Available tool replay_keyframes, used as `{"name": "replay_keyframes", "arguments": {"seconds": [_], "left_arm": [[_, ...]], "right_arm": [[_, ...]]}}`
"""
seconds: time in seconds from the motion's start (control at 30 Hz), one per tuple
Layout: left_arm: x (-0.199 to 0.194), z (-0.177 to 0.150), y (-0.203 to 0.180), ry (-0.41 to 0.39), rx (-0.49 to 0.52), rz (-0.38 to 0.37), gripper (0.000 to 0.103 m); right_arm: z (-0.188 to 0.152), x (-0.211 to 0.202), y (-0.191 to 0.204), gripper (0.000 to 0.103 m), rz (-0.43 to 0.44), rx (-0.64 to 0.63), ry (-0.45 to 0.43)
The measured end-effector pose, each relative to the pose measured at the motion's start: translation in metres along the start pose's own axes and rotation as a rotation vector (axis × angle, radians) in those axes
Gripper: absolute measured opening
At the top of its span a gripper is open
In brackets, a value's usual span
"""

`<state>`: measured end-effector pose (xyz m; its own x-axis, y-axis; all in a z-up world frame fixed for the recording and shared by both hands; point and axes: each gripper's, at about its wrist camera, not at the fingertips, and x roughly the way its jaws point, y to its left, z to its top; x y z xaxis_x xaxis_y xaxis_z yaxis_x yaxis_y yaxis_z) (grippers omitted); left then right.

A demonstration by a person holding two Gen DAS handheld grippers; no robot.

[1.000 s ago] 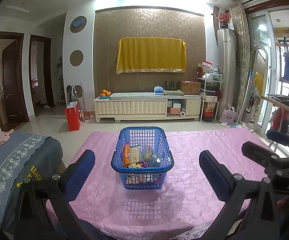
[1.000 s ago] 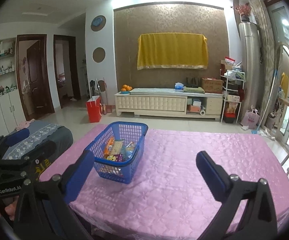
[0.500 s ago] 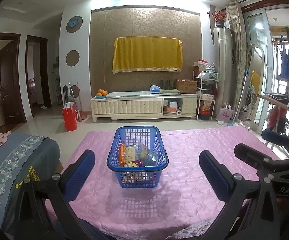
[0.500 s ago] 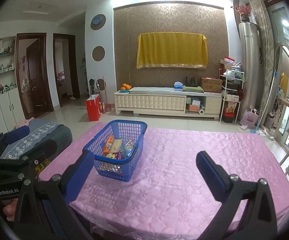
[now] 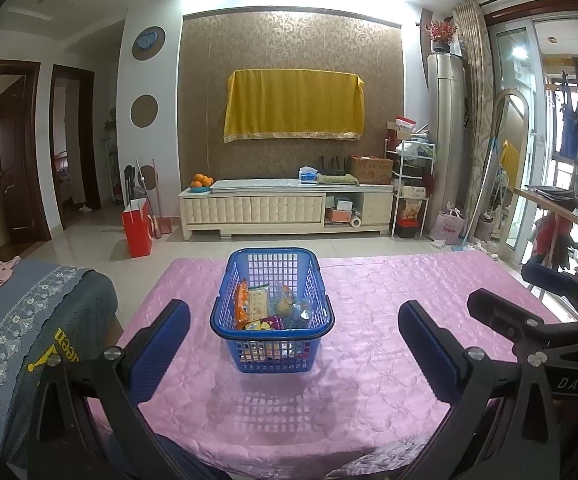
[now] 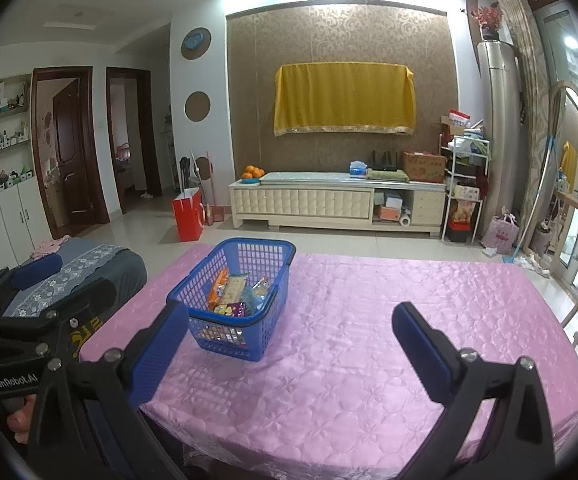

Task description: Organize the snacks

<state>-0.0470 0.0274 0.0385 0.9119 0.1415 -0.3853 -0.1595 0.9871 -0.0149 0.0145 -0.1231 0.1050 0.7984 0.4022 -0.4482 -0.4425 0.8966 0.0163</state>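
My left gripper (image 5: 293, 342) and right gripper (image 6: 291, 340) both gape wide, empty. Basket (image 5: 271, 346) of snacks (image 5: 273, 308) sits on pink tablecloth (image 5: 369, 360), ahead of both.

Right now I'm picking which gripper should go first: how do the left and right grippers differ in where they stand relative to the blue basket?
The left gripper faces the blue basket head-on, framed between its fingers; the right gripper has the basket off to its left, with bare pink tablecloth ahead. Both are open, empty and short of the basket.
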Motion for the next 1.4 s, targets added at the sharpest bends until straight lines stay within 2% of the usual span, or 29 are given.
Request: {"name": "replay_keyframes", "arguments": {"seconds": [1.4], "left_arm": [[-0.0033,-0.0047,-0.0017,0.013,-0.016,-0.014,0.103]], "right_arm": [[-0.0022,-0.0035,-0.0045,0.103,-0.002,0.008,0.01]]}}
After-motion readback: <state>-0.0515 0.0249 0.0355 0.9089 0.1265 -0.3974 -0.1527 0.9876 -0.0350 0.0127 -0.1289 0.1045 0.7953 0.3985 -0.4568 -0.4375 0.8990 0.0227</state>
